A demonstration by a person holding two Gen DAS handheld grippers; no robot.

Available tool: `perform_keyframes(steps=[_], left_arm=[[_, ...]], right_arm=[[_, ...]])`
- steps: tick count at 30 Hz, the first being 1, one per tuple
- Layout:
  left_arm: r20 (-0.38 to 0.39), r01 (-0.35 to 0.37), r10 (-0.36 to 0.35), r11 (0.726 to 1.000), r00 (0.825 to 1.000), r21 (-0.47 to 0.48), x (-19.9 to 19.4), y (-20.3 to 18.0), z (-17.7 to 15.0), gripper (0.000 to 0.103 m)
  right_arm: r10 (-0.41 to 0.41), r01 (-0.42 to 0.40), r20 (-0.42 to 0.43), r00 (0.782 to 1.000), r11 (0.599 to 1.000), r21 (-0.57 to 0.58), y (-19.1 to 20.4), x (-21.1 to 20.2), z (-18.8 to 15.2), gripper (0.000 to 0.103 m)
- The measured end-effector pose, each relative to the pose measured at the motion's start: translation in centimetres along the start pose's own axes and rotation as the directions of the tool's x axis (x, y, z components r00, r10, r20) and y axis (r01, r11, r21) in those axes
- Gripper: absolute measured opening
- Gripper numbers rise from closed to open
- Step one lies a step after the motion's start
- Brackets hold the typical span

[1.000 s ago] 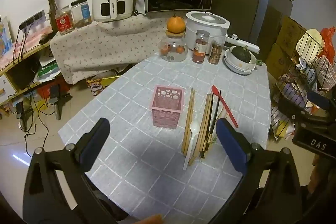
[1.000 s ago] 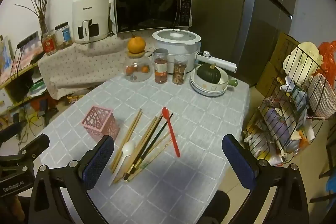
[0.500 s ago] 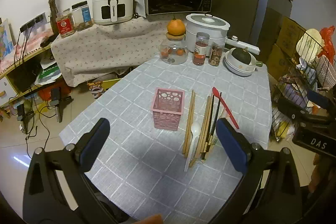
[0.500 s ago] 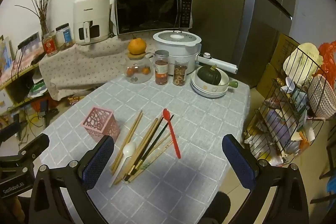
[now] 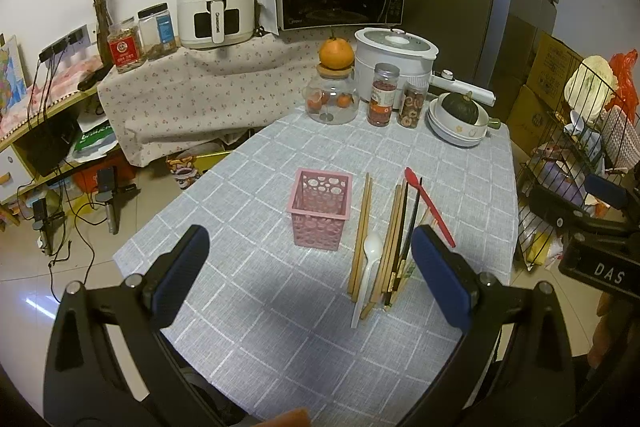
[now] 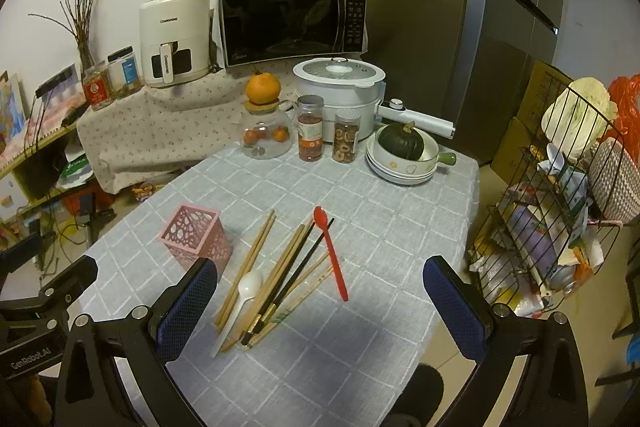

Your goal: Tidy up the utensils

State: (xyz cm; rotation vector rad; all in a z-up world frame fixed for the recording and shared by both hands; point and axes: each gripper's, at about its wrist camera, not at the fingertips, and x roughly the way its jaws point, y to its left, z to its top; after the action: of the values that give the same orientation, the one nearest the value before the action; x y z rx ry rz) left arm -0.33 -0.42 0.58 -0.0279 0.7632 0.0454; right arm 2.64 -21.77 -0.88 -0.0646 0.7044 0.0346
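Right wrist view: the pink holder (image 6: 196, 237) stands empty on the surface (image 6: 400, 227); chopsticks (image 6: 288, 267), white spoon (image 6: 242, 297) and red spoon (image 6: 331, 253) lie just beside it. Nothing is sorted yet. Right claw (image 6: 320, 311) and left claw (image 5: 308, 275) are spread wide, holding nothing.

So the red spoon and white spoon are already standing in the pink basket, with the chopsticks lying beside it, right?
Not quite. The pink basket is empty; the red spoon and white spoon lie on the tablecloth among the chopsticks, as the left wrist view shows.
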Motion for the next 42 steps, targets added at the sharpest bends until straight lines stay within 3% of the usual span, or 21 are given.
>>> perform_keyframes(steps=[42], left_arm=[[0.014,-0.002,0.002,1.000,1.000,0.002,-0.27,-0.21,0.14,0.101]], right_arm=[[0.015,-0.015,0.002,1.000,1.000,0.009,0.41,-0.15,0.20,0.103]])
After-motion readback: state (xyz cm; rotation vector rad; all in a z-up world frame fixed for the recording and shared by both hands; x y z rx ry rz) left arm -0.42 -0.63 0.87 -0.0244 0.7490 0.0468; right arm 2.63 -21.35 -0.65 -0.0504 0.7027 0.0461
